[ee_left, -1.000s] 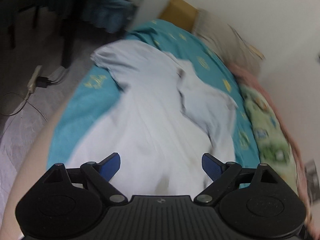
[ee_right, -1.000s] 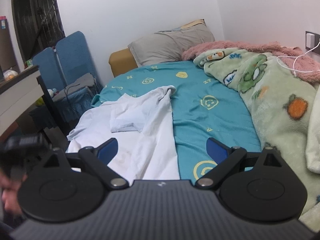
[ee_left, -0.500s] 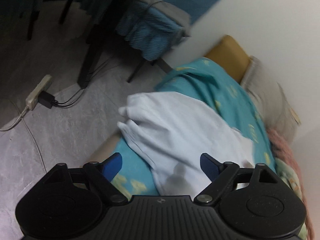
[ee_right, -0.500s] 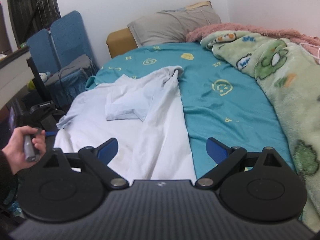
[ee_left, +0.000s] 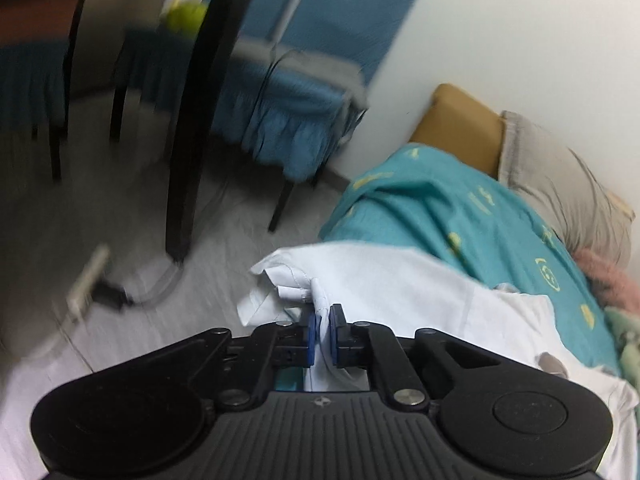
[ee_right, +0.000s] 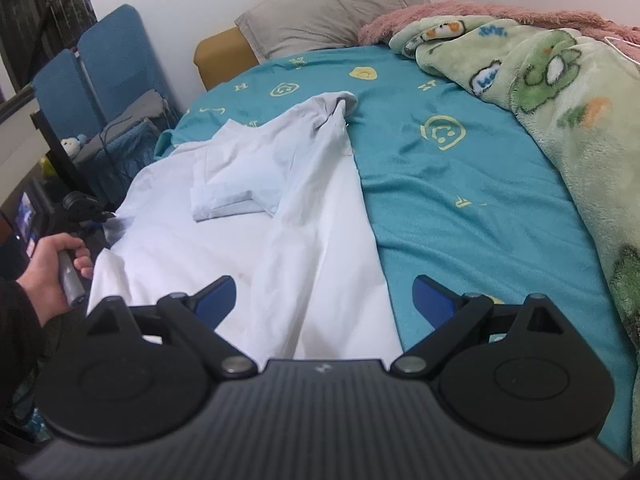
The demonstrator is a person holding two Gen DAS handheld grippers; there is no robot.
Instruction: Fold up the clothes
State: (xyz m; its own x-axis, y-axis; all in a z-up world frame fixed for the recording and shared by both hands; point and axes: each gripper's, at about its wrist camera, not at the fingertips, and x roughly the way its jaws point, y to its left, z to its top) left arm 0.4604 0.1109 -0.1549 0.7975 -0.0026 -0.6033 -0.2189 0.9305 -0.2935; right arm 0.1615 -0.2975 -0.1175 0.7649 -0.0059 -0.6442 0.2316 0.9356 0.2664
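Observation:
A white shirt (ee_right: 256, 224) lies spread and rumpled on the teal bedsheet (ee_right: 460, 184), one sleeve folded over its middle. In the left wrist view my left gripper (ee_left: 322, 332) is shut on a bunched edge of the white shirt (ee_left: 400, 288) at the bed's left side, cloth pinched between its blue pads. My right gripper (ee_right: 324, 292) hovers open over the shirt's near hem, nothing between its fingers. A person's hand (ee_right: 48, 268) holds the left gripper's handle at the left edge of the right wrist view.
A green cartoon blanket (ee_right: 560, 92) and pink fleece lie along the bed's right side, a grey pillow (ee_right: 332, 16) at its head. Blue chairs (ee_left: 304, 92) and a black table leg (ee_left: 196, 128) stand on the floor left of the bed, with a power strip (ee_left: 86, 280).
My left gripper swung left to the shirt's edge at the bedside and closed on the cloth. My right gripper dipped a little toward the shirt and stayed open.

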